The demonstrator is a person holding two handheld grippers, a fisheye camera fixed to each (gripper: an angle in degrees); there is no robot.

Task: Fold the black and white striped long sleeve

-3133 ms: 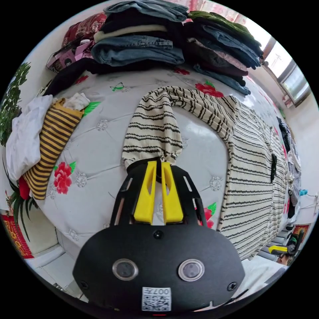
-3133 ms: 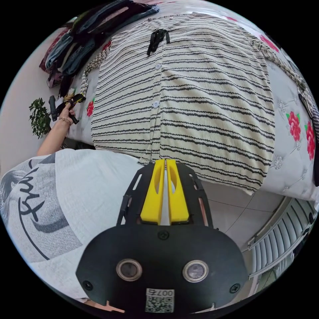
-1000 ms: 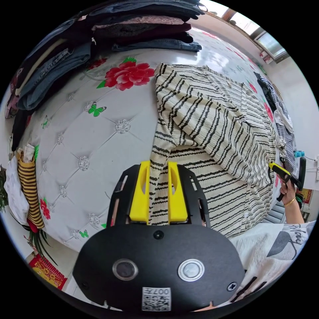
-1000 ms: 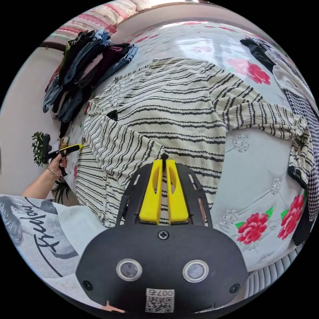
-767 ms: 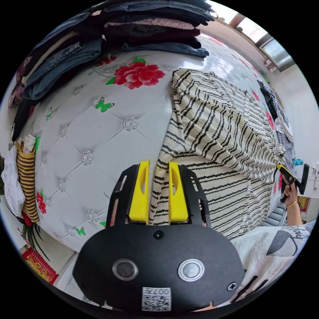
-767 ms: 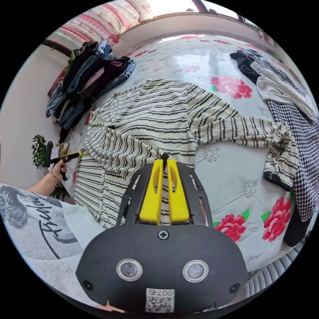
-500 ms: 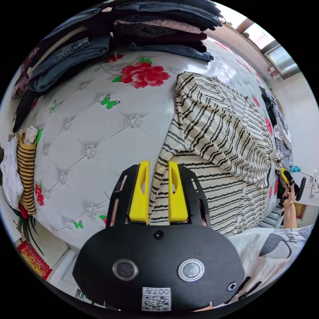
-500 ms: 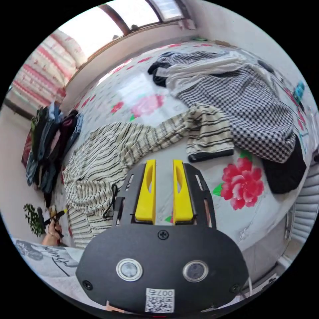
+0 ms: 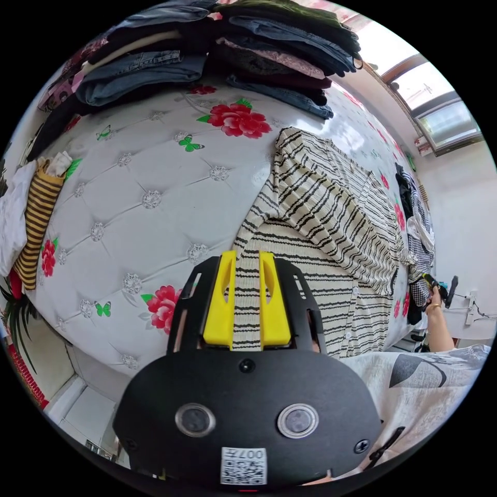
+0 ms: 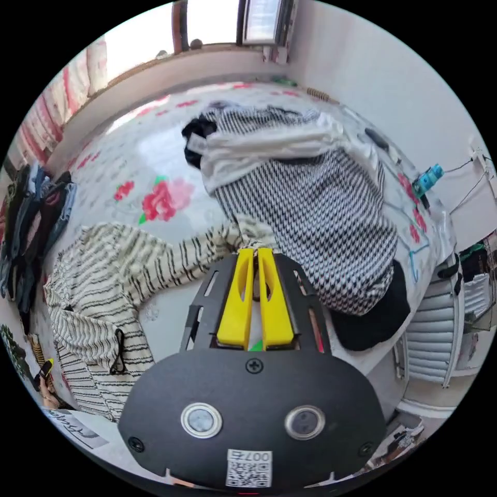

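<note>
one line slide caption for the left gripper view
Left gripper open around the striped shirt's hem edge, one sleeve folded across its body.

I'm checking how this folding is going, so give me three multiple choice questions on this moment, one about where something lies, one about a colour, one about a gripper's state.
1. Where does the stack of folded clothes lie?
A. on the floor
B. on the flowered bed cover, beyond the striped top
C. on a chair

2. What colour are the jaws of both grippers?
A. yellow
B. blue
C. green

3. How does the left gripper stand?
A. open, with the striped top's edge between its jaws
B. shut on a houndstooth garment
C. shut with nothing in it

Answers: 1 B, the stack sits on the bed cover past the striped top. 2 A, the right gripper shows yellow jaws too. 3 A, a wide gap shows, with striped cloth passing through it.
</note>
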